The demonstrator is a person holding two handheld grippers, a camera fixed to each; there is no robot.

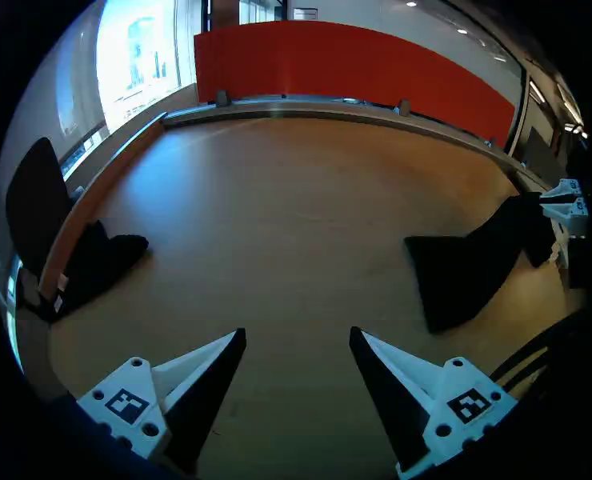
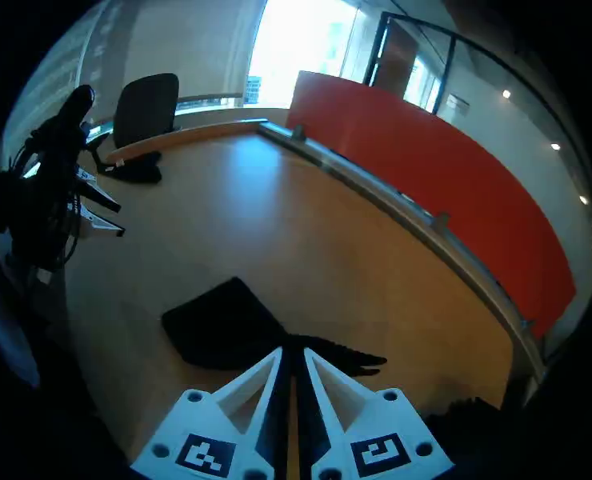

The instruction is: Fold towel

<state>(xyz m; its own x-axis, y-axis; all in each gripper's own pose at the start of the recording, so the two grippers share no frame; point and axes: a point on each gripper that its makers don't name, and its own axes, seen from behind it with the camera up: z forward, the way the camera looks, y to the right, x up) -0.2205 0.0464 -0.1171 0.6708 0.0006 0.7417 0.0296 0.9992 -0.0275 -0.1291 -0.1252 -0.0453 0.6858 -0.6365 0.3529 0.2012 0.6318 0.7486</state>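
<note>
The left gripper (image 1: 296, 331) is held wide open over bare table (image 1: 296, 200), with nothing between its fingers. It appears to be kept free and low, ready to take a second corner.

The right gripper (image 2: 294, 350) is closed to a narrow slit, and an edge of the black towel (image 2: 220, 324) is pinched at its tips. In the left gripper view the right gripper (image 1: 568, 210) is seen at the far right, and the towel (image 1: 456, 276) is drawn up from the table toward it in a slope. Only one end seems raised, probably so it can be carried over for a fold; the rest lies flat on the wood.

A second dark cloth (image 1: 100, 256) is bunched at the table's far edge, beside a chair (image 1: 36, 200), well apart from the towel.

The towel's dark surface is hard to read: layers and creases cannot be told. The pinched part is hidden by the right gripper's fingers. The cloth's shape is lost in shadow.
</note>
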